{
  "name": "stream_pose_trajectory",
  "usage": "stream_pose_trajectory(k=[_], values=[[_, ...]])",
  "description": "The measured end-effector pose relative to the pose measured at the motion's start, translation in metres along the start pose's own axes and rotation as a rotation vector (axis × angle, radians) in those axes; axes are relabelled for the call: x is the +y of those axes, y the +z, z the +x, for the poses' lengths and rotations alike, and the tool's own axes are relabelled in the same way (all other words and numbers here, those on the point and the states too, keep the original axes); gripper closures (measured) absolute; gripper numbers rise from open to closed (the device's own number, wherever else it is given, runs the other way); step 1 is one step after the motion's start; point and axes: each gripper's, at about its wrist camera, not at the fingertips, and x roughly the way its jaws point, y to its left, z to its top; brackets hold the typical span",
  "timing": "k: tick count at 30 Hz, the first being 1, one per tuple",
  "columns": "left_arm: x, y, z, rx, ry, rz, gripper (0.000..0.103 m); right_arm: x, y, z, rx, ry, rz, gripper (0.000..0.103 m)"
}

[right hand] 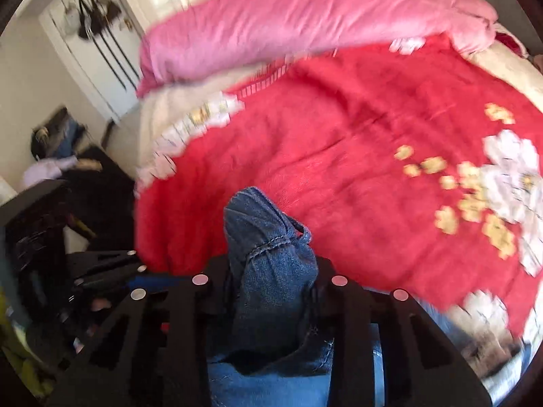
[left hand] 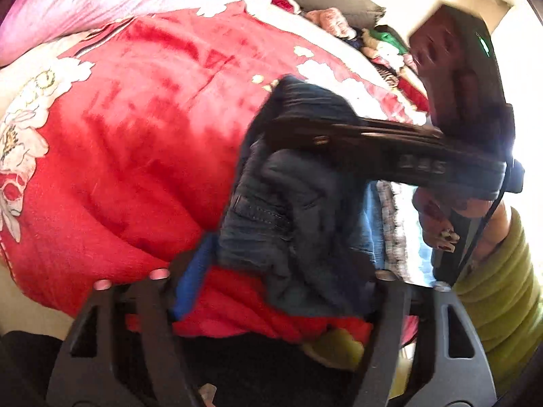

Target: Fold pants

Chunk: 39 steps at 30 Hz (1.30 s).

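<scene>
The pants are blue denim jeans [left hand: 288, 210], bunched and lifted above a red flowered blanket [left hand: 135, 135]. In the left wrist view my left gripper [left hand: 271, 291] has its fingers apart with the denim hanging between them; whether it grips the cloth is unclear. The right gripper [left hand: 339, 132] reaches in from the right and is clamped on the top of the jeans. In the right wrist view the right gripper [right hand: 271, 281] is shut on a thick fold of the jeans [right hand: 268, 244], over the red blanket [right hand: 356, 152].
A pink quilt [right hand: 288, 23] lies along the far side of the bed. A pile of mixed clothes [left hand: 380, 44] sits at the bed's far corner. A dark chair with clothes [right hand: 68, 169] and a white door [right hand: 95, 51] stand to the left.
</scene>
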Motion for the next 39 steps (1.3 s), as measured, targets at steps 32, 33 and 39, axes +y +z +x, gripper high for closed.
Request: stream_pose_trajectory(k=[32, 33, 39], values=[[-0.182, -0.049, 0.072, 0.23, -0.303, 0.363, 0.023, -0.121, -0.182, -0.164, -0.281, -0.157, 0.558, 0.013], [-0.182, -0.05, 0.071, 0.227, -0.295, 0.365, 0.022, -0.119, -0.182, -0.16, -0.266, -0.164, 0.554, 0.028], [-0.184, -0.054, 0.063, 0.2, -0.247, 0.389, 0.022, -0.092, -0.157, -0.167, -0.316, -0.143, 0.434, 0.064]])
